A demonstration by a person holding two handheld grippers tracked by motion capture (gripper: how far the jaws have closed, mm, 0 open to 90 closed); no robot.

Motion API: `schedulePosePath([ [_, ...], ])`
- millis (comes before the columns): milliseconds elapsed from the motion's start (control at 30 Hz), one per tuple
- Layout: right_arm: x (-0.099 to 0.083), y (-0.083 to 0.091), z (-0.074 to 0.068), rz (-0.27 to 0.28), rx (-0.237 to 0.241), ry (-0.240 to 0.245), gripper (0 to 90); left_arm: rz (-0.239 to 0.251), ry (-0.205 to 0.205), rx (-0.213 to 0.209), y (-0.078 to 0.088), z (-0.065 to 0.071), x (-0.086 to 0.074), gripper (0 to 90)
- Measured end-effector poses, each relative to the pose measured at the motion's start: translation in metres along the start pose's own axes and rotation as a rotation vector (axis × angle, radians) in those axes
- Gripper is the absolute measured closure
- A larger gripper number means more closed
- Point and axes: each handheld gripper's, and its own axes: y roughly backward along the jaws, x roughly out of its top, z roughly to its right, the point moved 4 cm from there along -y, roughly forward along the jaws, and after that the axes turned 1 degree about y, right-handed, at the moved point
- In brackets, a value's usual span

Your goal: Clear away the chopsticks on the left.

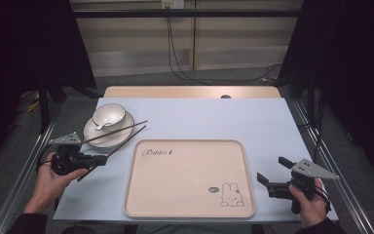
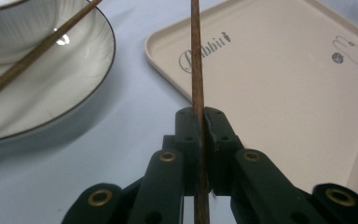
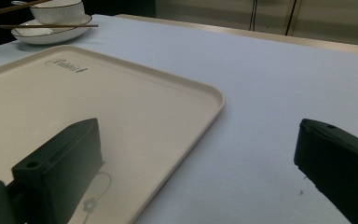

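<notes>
My left gripper (image 1: pixel 99 160) is shut on a brown chopstick (image 1: pixel 121 145) that slants from the tray's near-left side up toward the plate. In the left gripper view the chopstick (image 2: pixel 196 56) runs straight up between the closed jaws of that gripper (image 2: pixel 199 122). A second chopstick (image 1: pixel 114 132) lies across the white plate (image 1: pixel 122 138), which carries a white bowl (image 1: pixel 108 116). The beige rabbit tray (image 1: pixel 189 178) lies in the middle with nothing on it. My right gripper (image 1: pixel 274 169) hovers open just right of the tray, holding nothing; its jaws stand wide apart in the right gripper view (image 3: pixel 198 135).
A pale blue cloth (image 1: pixel 253 122) covers the table, whose wooden back edge (image 1: pixel 190 91) shows behind it. Metal frame rails (image 1: pixel 343 195) run along both sides. Cables (image 1: pixel 185 73) trail on the floor beyond the table.
</notes>
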Motion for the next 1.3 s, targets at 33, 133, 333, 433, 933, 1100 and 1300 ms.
schedulePosePath([
  [33, 0.0, 0.0, 0.0, 0.0, -0.001, 0.0, 0.6, 0.0, 0.005, 0.002, -0.001, 0.003, -0.001, 85.1],
  [133, 0.0, 0.0, 0.0, 0.002, 0.001, -0.003, 0.6, 0.009, 0.036, -0.004, -0.001, 0.012, -0.002, 85.0],
  [333, 0.0, 0.0, 0.0, 0.004, 0.003, -0.002, 0.6, 0.006, 0.04, 0.007, -0.007, 0.033, -0.003, 85.0],
  [433, 0.0, 0.0, 0.0, 0.004, 0.003, -0.001, 0.6, 0.015, 0.047, 0.012, -0.008, 0.039, -0.002, 85.0],
  [933, 0.0, 0.0, -0.001, 0.002, 0.004, -0.003, 0.7, 0.027, 0.135, 0.102, -0.021, 0.075, -0.009, 85.0],
  [1100, 0.0, 0.0, -0.001, 0.003, 0.008, 0.001, 0.7, 0.022, 0.181, 0.113, -0.027, 0.082, -0.009, 85.0],
  [1300, 0.0, 0.0, -0.002, 0.001, 0.011, 0.0, 0.7, 0.01, 0.239, 0.179, -0.037, 0.085, -0.012, 84.9],
])
